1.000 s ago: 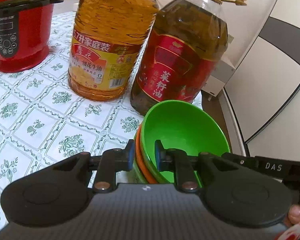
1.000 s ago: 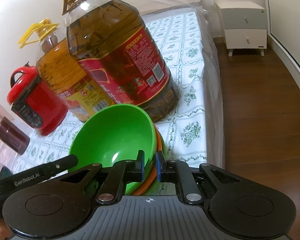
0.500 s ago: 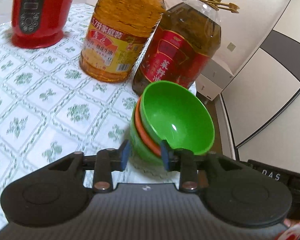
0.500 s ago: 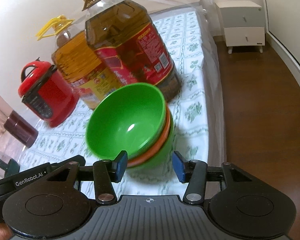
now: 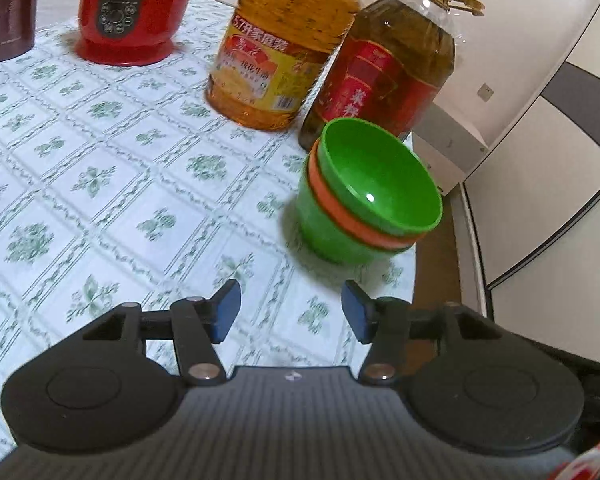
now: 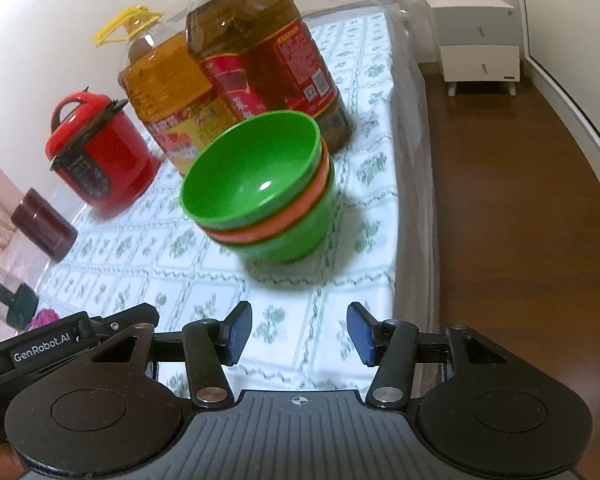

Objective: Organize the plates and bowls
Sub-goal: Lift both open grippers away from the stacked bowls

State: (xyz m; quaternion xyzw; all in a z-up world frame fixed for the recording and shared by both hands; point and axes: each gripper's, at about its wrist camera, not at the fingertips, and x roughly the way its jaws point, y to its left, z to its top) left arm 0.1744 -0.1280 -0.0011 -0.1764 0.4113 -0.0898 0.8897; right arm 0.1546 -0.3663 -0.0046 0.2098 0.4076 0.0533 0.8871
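A stack of three nested bowls, green on top, orange in the middle, green below, sits on the patterned tablecloth near the table's corner, in front of two oil bottles. My left gripper hangs short of the stack with its jaws opening and nothing between them. My right gripper is also back from the bowls, its jaws opening and empty. Neither gripper touches the stack.
A yellow-label oil bottle and a red-label oil bottle stand right behind the bowls. A red cooker and a dark canister sit further along. The table edge drops to wooden floor.
Both grippers let go of the bowl stack's rim, opened, and drew back. The stack now stands alone on the cloth, further from both cameras.
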